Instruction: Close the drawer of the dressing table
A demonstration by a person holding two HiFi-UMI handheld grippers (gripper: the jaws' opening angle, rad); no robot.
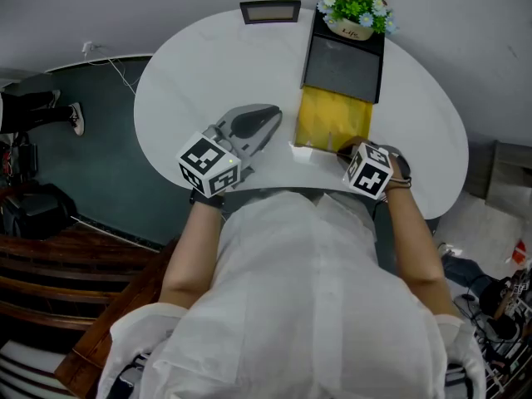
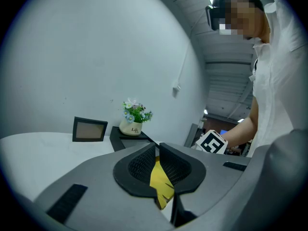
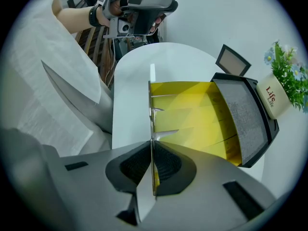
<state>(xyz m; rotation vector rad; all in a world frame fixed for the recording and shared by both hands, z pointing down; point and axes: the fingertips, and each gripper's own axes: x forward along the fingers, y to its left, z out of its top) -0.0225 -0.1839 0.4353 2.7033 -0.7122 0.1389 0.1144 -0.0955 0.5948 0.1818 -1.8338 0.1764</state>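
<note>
A yellow drawer [image 1: 331, 119] stands pulled out of a black box [image 1: 342, 65] on the white dressing table [image 1: 199, 65]. My right gripper [image 1: 345, 150] points steeply down at the drawer's near end. In the right gripper view its jaws [image 3: 152, 150] are shut on the drawer's thin front panel [image 3: 152, 105], with the yellow drawer [image 3: 192, 114] beyond. My left gripper [image 1: 264, 123] hovers over the table left of the drawer, pads together and holding nothing. In the left gripper view [image 2: 158, 150] a bit of yellow shows behind the pads.
A flower pot [image 1: 356, 7] sits on the black box's far end. A small photo frame [image 1: 270, 12] stands at the table's back edge. The person's white-shirted body is against the table's near edge. A dark floor lies to the left.
</note>
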